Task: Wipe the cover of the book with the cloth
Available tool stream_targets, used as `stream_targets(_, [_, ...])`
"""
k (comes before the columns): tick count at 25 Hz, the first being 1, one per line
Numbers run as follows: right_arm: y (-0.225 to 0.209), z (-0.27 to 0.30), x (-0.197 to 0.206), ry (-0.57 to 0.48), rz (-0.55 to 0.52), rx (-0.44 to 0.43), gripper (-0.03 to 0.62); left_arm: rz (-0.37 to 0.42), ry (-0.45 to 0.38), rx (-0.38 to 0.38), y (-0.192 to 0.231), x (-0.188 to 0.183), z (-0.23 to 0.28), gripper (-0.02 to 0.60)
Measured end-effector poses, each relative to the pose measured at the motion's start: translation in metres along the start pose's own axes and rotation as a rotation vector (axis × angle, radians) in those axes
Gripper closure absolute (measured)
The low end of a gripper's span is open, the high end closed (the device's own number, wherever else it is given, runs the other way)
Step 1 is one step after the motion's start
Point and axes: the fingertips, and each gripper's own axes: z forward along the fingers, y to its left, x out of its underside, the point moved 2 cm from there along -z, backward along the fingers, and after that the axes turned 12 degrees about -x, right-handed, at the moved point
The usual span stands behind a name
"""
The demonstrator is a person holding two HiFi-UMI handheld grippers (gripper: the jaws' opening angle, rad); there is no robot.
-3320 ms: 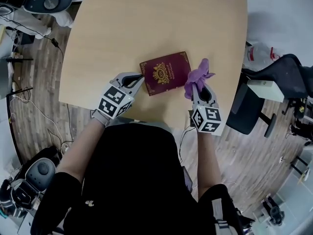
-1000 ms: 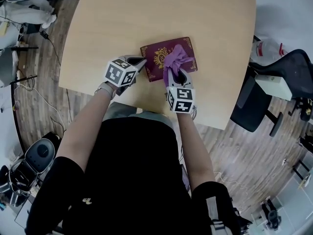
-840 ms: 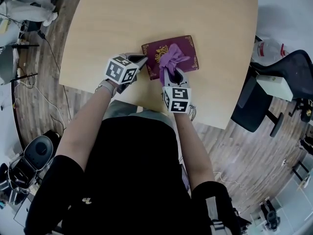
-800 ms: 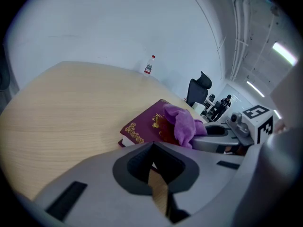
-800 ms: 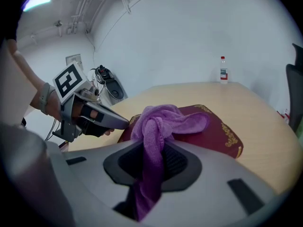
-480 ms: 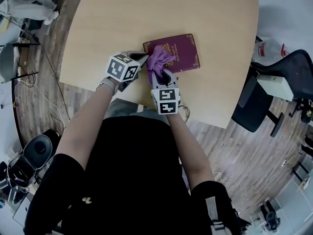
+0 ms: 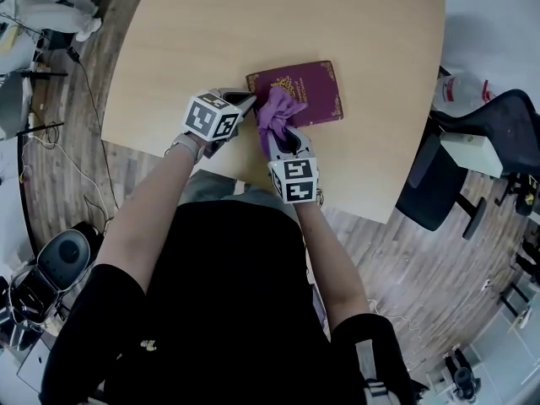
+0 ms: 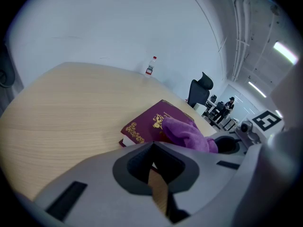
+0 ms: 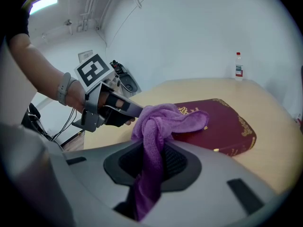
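A dark red book (image 7: 308,87) with a gold emblem lies flat on the wooden table (image 7: 211,24). My right gripper (image 7: 283,133) is shut on a purple cloth (image 7: 278,110), and the bunched cloth rests on the near left part of the cover. In the right gripper view the cloth (image 9: 158,122) drapes over the book (image 9: 220,124). My left gripper (image 7: 243,101) is shut, with its tips at the book's left edge. From the left gripper view the book's corner (image 8: 142,126) lies just past the jaws, and nothing is between them.
A small bottle (image 8: 150,66) stands at the far corner of the table. A black office chair (image 7: 494,133) and a plastic bottle (image 7: 460,87) are off the table's right side. The table's near edge runs just behind both grippers.
Over the last second my right gripper dragged the cloth leftward across the cover, then drew it slightly back toward the near edge. The left gripper stayed at the book's left edge.
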Motion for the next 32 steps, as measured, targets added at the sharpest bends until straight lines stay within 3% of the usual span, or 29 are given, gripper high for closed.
stream_targets(18, [-0.132,-0.081,-0.004,-0.069,0.192,0.245,0.499,0.009,-0.006,-0.009,0.0,0.001,-0.001,0.561])
stream_targets(32, [-0.172,-0.068,-0.039,0.01,0.198,0.283,0.499,0.008,-0.006,0.002,-0.001,0.003,0.0,0.561])
